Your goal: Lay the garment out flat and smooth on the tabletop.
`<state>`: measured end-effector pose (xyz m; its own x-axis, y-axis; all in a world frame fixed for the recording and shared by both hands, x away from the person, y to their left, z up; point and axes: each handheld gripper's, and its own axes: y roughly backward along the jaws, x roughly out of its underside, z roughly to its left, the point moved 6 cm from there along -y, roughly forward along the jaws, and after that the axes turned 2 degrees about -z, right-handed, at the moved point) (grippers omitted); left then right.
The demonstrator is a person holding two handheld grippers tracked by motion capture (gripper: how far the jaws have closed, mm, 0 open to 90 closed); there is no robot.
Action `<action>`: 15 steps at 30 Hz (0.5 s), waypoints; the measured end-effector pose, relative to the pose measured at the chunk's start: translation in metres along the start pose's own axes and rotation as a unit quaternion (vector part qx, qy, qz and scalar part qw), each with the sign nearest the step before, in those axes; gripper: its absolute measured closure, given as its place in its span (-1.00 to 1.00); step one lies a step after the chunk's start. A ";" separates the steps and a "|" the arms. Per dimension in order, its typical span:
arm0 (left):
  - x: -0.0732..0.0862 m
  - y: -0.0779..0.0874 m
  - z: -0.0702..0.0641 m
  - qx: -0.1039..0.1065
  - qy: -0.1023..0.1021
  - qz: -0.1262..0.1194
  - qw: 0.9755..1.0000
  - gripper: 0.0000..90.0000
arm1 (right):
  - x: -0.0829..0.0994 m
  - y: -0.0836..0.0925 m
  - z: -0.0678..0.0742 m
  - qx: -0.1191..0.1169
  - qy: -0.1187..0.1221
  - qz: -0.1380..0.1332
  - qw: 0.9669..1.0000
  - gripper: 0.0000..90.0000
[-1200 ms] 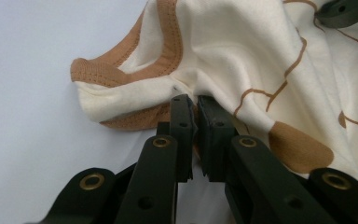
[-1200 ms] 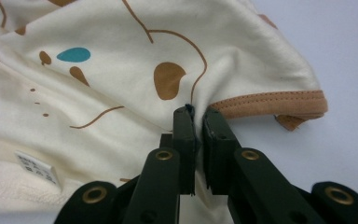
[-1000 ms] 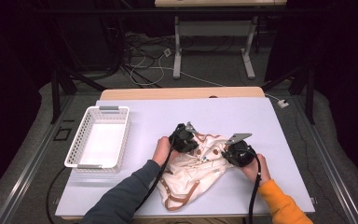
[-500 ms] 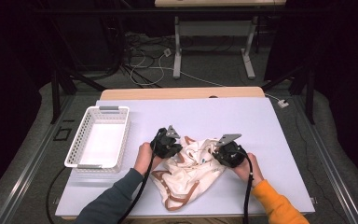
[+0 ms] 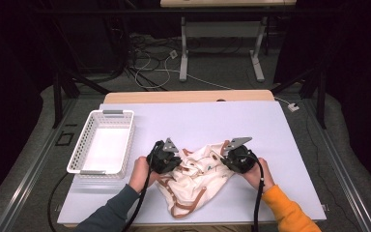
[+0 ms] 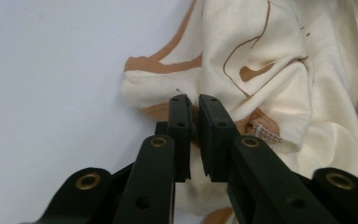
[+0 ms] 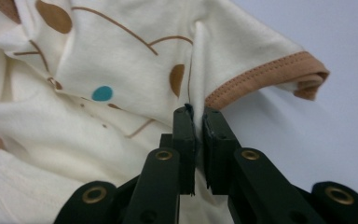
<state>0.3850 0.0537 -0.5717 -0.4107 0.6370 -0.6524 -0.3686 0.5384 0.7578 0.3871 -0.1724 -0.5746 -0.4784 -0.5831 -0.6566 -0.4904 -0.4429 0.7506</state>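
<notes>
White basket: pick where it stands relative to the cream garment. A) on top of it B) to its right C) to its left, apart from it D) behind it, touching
C: in the high view the white basket stands left of the cream garment, with bare table between them.

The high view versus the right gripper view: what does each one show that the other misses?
High view: the white basket at the table's left, both of the person's hands, and the left hand-held gripper. Right gripper view: a teal dot on the print and the stitched brown sleeve hem. Both: the cream garment and the right hand-held gripper pinching it.
</notes>
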 end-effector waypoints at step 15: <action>-0.019 -0.001 0.024 -0.035 0.048 -0.019 0.998 -0.11 | 0.026 0.011 -0.003 -0.042 -0.012 0.095 0.995 0.71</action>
<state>0.4135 0.0544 -0.5599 -0.4711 0.5595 -0.6820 -0.4417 0.5196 0.7314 0.3711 -0.1948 -0.5830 -0.5742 -0.6460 -0.5030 -0.3273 -0.3820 0.8643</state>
